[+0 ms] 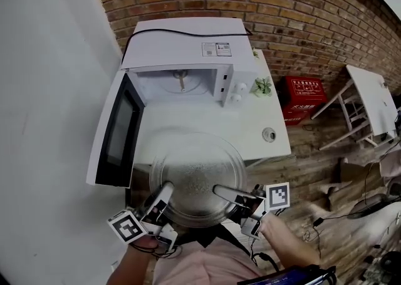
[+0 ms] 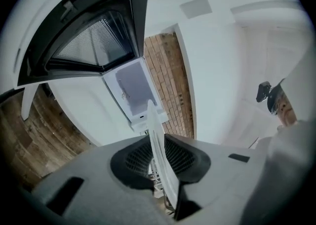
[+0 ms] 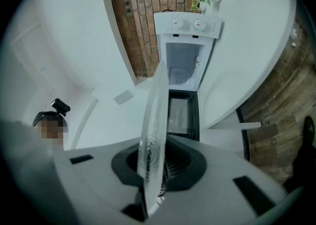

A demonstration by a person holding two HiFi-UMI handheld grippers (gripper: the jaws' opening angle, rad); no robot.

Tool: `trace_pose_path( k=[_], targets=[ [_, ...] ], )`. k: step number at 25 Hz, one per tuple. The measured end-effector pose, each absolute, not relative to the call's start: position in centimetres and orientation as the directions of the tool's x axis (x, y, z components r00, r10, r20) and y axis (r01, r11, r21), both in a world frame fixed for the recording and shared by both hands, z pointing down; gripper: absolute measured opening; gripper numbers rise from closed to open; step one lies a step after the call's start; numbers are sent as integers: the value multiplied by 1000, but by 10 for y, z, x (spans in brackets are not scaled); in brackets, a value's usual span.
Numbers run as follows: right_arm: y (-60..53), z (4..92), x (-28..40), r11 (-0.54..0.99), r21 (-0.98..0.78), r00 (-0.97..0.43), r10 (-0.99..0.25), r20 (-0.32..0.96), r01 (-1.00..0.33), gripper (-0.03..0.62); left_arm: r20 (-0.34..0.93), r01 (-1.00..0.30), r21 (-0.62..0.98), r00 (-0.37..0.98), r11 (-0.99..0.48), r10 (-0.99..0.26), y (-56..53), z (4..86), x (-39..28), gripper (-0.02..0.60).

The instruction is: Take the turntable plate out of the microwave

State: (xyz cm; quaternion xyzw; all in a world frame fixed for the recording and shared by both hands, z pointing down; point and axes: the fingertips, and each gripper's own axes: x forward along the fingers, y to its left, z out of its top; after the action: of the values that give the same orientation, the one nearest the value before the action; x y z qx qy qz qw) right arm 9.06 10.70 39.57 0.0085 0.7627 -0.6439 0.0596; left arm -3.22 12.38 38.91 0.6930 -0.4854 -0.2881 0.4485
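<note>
Head view: left tongs [image 1: 165,190] and right tongs [image 1: 220,190] pinch the rim of the round, dimpled glass turntable plate [image 1: 194,168].

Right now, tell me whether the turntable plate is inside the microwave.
No: left gripper and right gripper hold the turntable plate outside the open microwave.

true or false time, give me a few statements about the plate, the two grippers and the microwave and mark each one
1. The left gripper and the right gripper each clamp the rim of the turntable plate. True.
2. The turntable plate lies inside the microwave. False: it is held outside, in front of the open cavity.
3. The microwave's door is closed. False: it stands swung open, to the left in the head view.
4. A small plant stands beside the microwave. True.
</note>
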Motion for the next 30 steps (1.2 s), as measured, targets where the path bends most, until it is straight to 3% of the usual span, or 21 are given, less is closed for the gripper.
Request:
trace_pose_path(
  k=[22, 30],
  targets=[
    [97, 377, 80, 237, -968, -995, -40, -94, 82, 34, -28, -433, 878, 377, -203, -926, 113, 359, -38, 74],
    [62, 382, 68, 245, -967, -996, -26, -82, 73, 34, 9, -451, 876, 371, -172, -929, 80, 370, -53, 75]
  ],
)
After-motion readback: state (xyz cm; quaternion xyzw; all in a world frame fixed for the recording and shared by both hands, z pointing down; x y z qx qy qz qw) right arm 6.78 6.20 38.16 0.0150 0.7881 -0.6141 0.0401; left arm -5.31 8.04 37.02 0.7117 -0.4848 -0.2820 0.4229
